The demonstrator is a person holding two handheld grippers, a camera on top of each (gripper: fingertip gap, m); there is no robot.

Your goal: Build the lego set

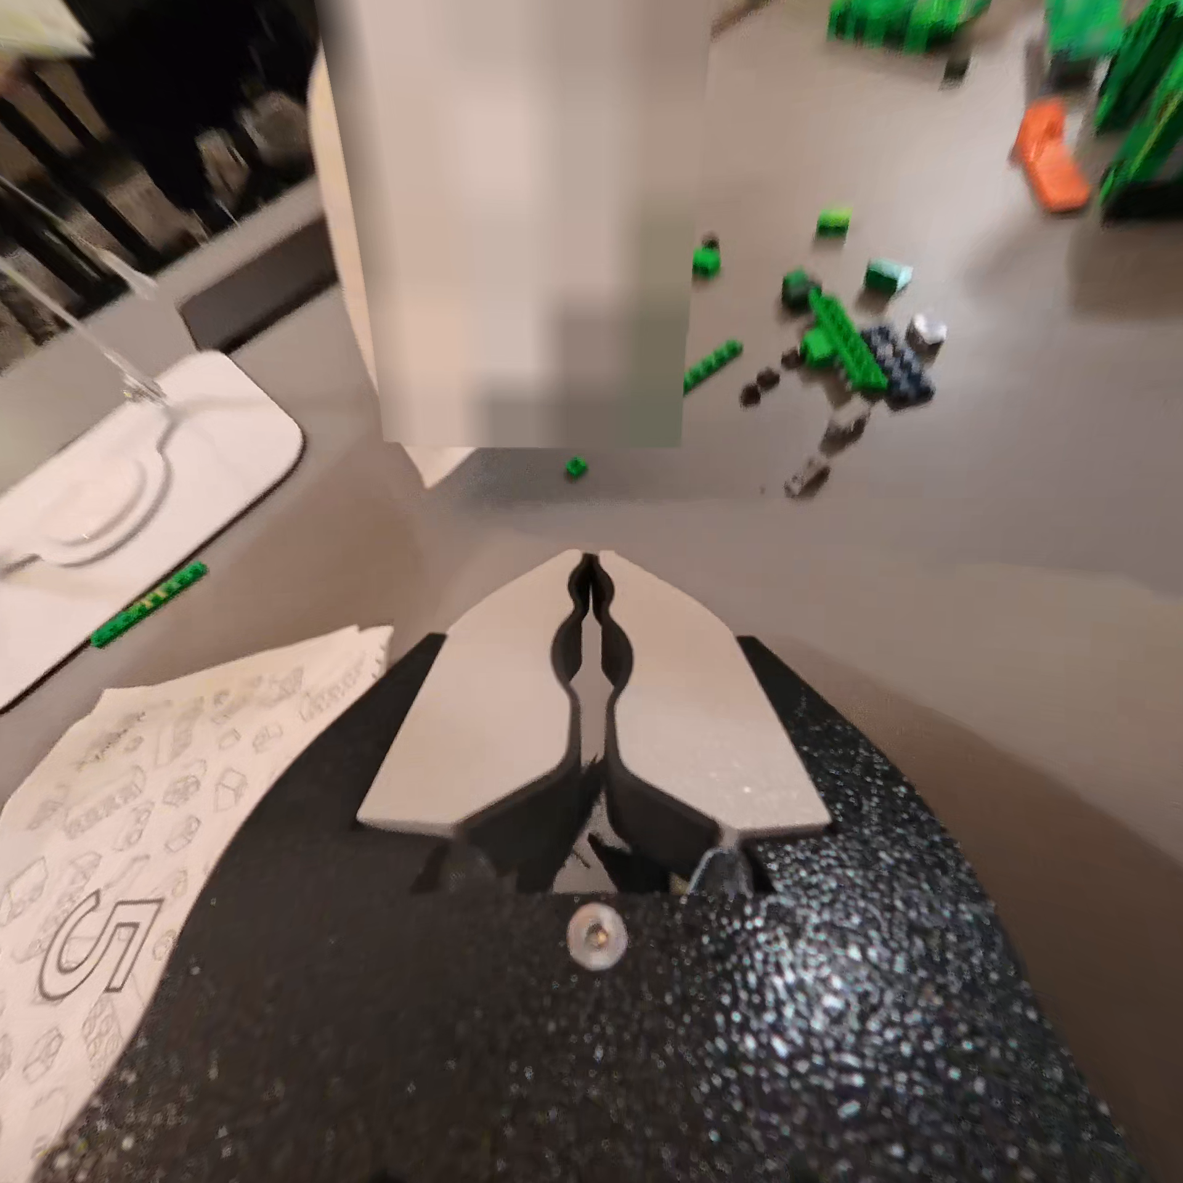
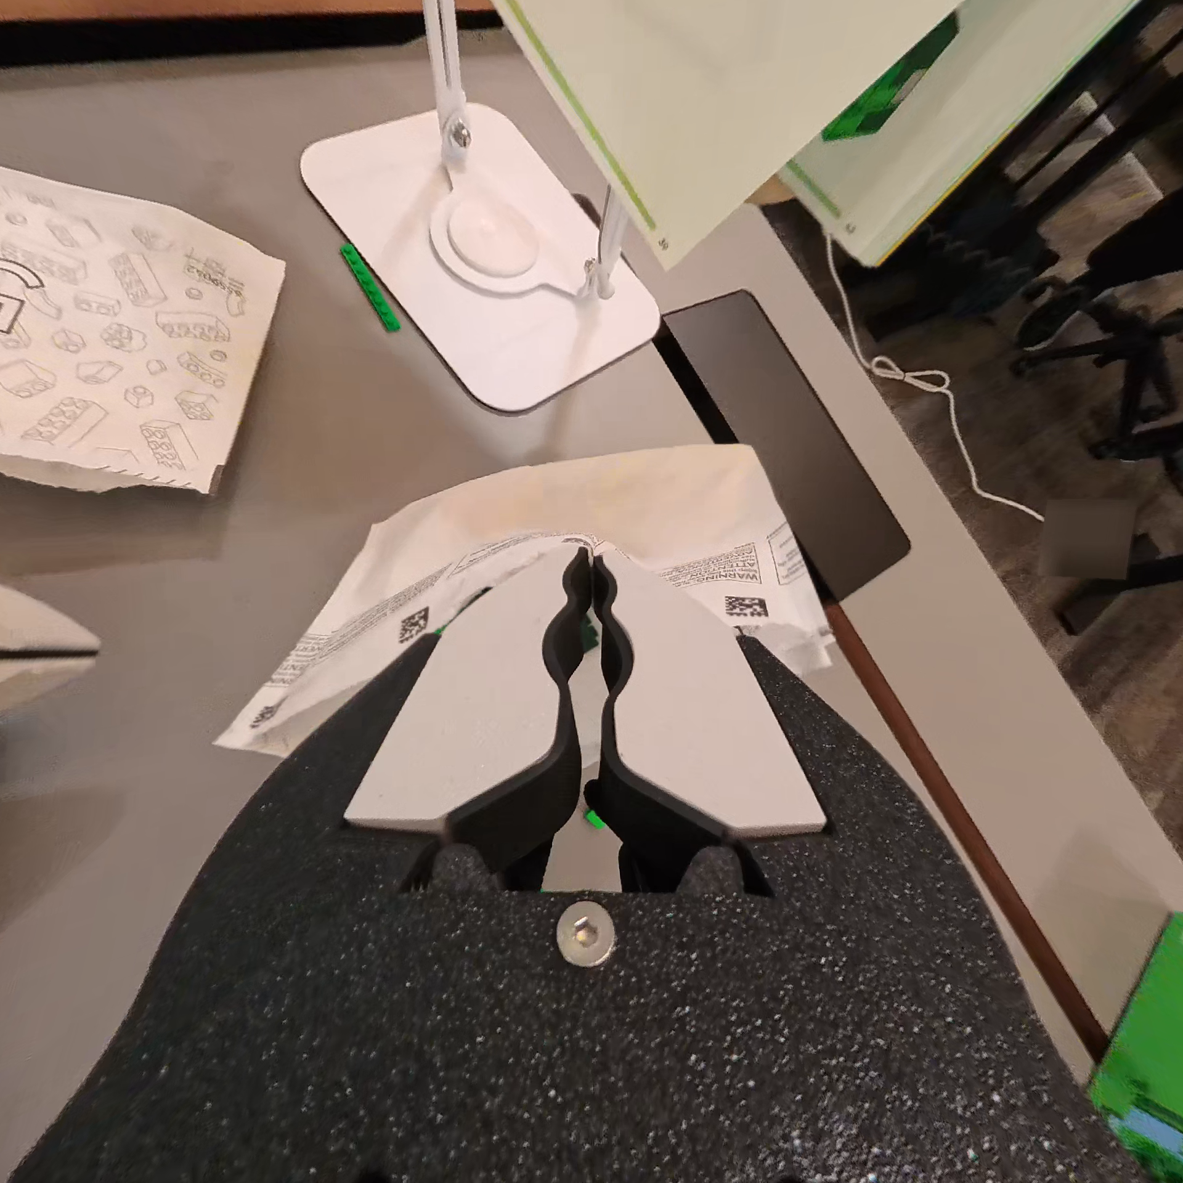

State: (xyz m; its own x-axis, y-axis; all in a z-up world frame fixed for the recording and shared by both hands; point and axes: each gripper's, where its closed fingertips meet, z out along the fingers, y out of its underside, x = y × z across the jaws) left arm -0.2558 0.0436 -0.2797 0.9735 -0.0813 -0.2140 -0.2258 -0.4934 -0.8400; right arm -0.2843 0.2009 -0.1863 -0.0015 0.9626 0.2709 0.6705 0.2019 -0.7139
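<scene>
My left gripper [image 1: 592, 563] is shut and empty, above the bare grey table. Loose green, dark and grey bricks [image 1: 838, 346] lie scattered ahead to its right, with one small green brick [image 1: 576, 468] nearer. My right gripper [image 2: 592, 557] is shut on the edge of a white paper parts bag [image 2: 576, 506] and holds it up; green pieces show inside the bag under the fingers. A long green plate [image 2: 370, 288] lies beside the white lamp base [image 2: 512, 333]; it also shows in the left wrist view [image 1: 148, 605].
A second, flat printed paper bag [image 2: 128, 333] lies at left, also seen in the left wrist view [image 1: 115, 864]. An open instruction booklet [image 2: 736, 96] hangs above the table's right edge. Green built sections [image 1: 1139, 109] and an orange brick separator [image 1: 1050, 153] stand far right. To reach the small green brick [image 1: 576, 468] in a straight line is about 11 centimeters for my left fingers, about 15 centimeters for my right. The long green plate [image 2: 370, 288] lies around 25 centimeters away from my left fingertips. Look for it in the left wrist view [image 1: 149, 600] too.
</scene>
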